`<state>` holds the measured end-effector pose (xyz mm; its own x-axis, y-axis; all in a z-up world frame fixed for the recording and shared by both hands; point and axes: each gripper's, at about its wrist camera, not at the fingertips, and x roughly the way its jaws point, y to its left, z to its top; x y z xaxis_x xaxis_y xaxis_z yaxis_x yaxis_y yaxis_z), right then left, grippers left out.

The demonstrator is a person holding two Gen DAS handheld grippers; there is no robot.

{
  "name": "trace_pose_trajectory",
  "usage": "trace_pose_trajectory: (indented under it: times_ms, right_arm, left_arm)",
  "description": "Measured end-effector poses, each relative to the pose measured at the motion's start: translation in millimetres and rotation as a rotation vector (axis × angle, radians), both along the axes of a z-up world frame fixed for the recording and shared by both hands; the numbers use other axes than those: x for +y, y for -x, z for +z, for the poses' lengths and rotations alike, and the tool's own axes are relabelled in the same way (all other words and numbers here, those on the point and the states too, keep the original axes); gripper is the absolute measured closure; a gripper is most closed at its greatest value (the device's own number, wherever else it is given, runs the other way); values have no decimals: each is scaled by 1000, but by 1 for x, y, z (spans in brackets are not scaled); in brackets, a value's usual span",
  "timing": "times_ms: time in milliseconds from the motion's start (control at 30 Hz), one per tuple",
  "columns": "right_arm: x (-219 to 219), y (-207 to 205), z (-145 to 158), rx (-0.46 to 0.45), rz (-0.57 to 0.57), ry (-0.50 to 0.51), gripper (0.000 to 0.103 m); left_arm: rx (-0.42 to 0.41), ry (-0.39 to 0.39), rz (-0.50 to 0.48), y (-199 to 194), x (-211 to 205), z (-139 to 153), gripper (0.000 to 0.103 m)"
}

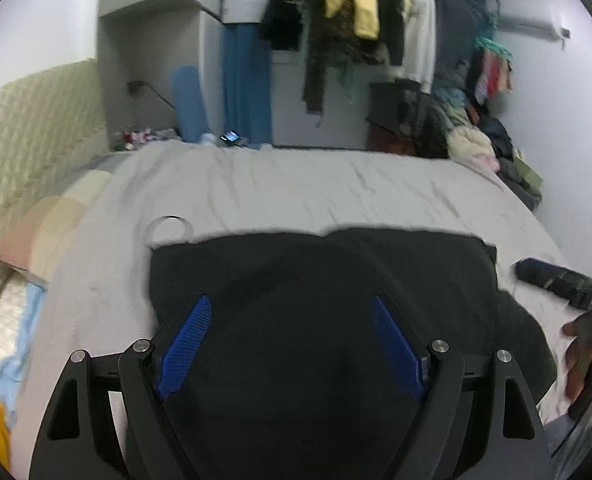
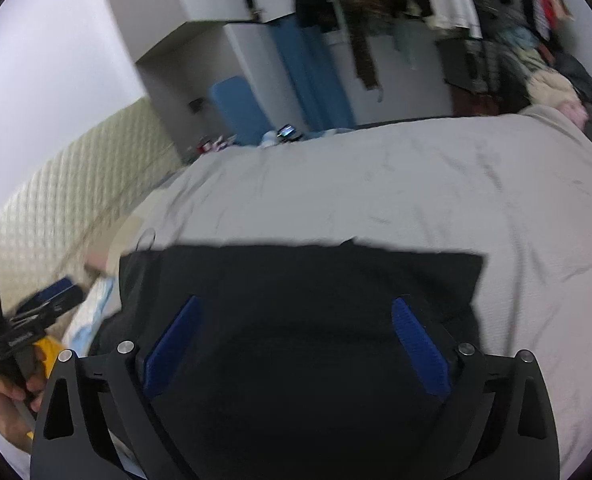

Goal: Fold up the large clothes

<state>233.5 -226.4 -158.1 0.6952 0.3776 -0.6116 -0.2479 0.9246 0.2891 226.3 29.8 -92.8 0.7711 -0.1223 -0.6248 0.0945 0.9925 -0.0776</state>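
Both grippers, left gripper [image 1: 292,312] and right gripper [image 2: 296,316], hover wide open over the black garment [image 1: 319,280]. It's flat on the bed [image 1: 296,192], probably ready for another fold.

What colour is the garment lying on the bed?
Black garment, plain, clearest in the right wrist view.

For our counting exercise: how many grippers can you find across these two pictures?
2. The left gripper hovers open over the black garment on the bed; the right gripper, also open, is above the same garment.
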Motion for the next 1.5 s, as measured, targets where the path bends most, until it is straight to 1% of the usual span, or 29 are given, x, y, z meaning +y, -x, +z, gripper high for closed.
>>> trace_pose_trajectory:
  times_ms: [67,133,167,233,367,533,667,800,867,967,1067,1167,1333,1433,1500]
  right_arm:
    - [16,-2,-16,5,13,34,6]
    - [28,-6,-31,3,21,80,5]
    - [31,-9,-37,-15,17,100,2]
    - [30,-13,-39,-31,8,95,0]
    - [29,-31,-43,-32,-1,92,0]
    - [37,-48,-48,-43,3,134,0]
    - [46,-53,-53,-58,2,183,0]
    - [48,-61,-59,-57,-4,185,0]
    - [50,-68,-62,-54,-4,187,0]
    - [53,-80,-67,-38,2,184,0]
    - [59,-93,-71,-41,7,201,0]
    - [61,-103,-77,-21,11,206,0]
    - [53,-98,-74,-27,23,186,0]
    - [49,-91,-65,-47,29,191,0]
    - [42,-84,-56,-76,24,206,0]
  left_arm:
    - [38,28,5,-9,-8,-23,20]
    - [86,29,19,-22,-12,-43,20]
    - [101,34,24,-27,-12,-52,20]
    - [92,36,32,-32,-11,-58,20]
    - [82,18,45,-47,-13,-63,20]
    - [97,-21,41,-65,-14,-69,20]
    - [110,-19,28,-76,-15,-70,20]
    - [120,-16,27,-86,-12,-75,20]
    - [127,4,23,-92,-7,-79,20]
    - [141,17,39,-106,-2,-90,17]
    - [149,-2,47,-120,-3,-99,16]
    - [157,-11,52,-129,-5,-104,16]
    - [150,18,41,-125,-1,-99,16]
    - [127,-2,29,-116,0,-90,16]
    - [93,-32,47,-108,5,-82,16]
